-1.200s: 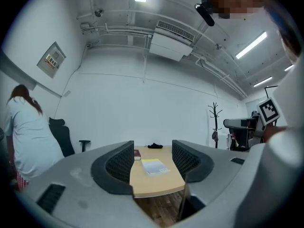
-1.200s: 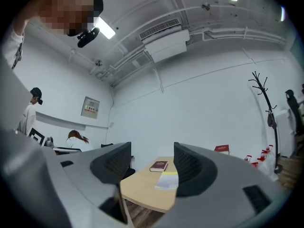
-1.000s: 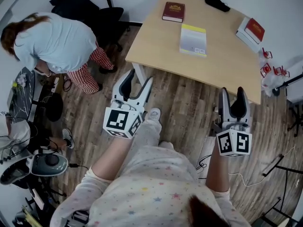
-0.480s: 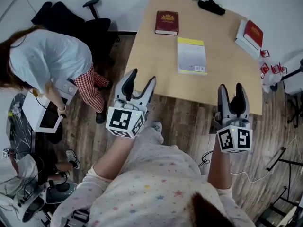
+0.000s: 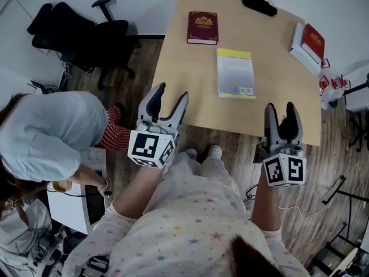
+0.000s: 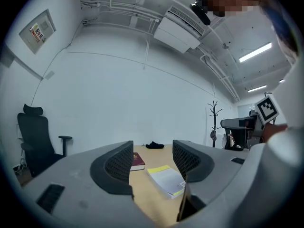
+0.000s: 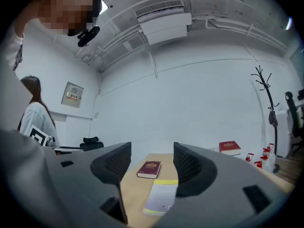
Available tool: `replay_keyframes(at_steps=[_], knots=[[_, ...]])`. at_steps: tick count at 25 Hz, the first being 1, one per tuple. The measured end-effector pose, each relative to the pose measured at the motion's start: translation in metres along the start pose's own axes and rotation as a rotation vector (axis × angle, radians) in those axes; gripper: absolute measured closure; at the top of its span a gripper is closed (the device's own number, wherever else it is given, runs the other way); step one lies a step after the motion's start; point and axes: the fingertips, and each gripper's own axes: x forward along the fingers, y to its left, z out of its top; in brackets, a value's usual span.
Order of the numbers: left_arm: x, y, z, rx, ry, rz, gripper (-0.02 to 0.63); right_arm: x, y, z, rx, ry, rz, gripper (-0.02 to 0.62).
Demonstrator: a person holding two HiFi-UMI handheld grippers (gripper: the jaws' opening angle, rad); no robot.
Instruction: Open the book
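Pale wood table fills the room's middle. Well off to the left of the left gripper a bystander bends over. That gripper hovers at the table's near edge, jaws apart, nothing between them. Ahead and to its right lies the closed yellow-edged book, flat, with a maroon book beyond. The right gripper, jaws likewise spread and empty, has the yellow-edged book ahead to its left. It looks like a light, floppy paperback: pin one long edge and lift the cover at the other.
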Motion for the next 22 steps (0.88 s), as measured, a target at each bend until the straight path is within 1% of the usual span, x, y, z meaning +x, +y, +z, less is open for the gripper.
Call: replay_keyframes(at_steps=[3,7,16,19,22], knots=[[0.015,0.005,-0.006,-0.01,0.017,0.02,0.37,0.021,-0.008,-0.004,0.0,0.017,0.018,0.336],[0.04,0.011,-0.003,-0.008,0.011,0.068,0.37,0.055,-0.023,-0.006,0.012,0.029,0.066,0.336],[0.103,0.007,0.004,0.011,-0.015,0.176,0.37,0.123,-0.075,0.01,0.013,-0.006,0.178,0.339],[0.115,0.008,0.006,0.02,-0.013,0.209,0.37,0.14,-0.086,0.009,0.025,-0.002,0.208,0.341],[0.122,0.013,0.003,0.02,-0.001,0.228,0.37,0.154,-0.091,0.004,0.038,0.007,0.218,0.342]])
